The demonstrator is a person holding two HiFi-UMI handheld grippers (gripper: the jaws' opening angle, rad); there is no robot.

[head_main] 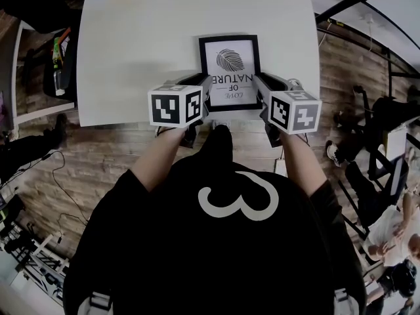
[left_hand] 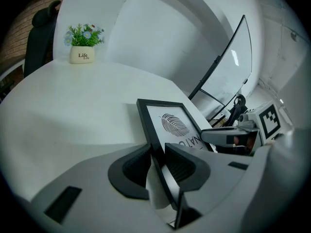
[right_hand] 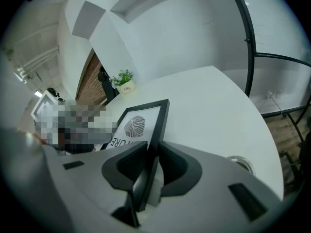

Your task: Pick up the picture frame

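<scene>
The white table [head_main: 131, 58] is lying bare and passable left, right and beyond the picture frame [head_main: 230, 67], which is occupying the near-edge middle, while a small potted plant [left_hand: 83, 45] is standing well apart at the far corner and a black chair [left_hand: 41, 38] is flanking that side.

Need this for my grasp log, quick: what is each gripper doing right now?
Left gripper: closed on the picture frame, at its left edge.
Right gripper: closed on the same frame, at its right edge.
</scene>
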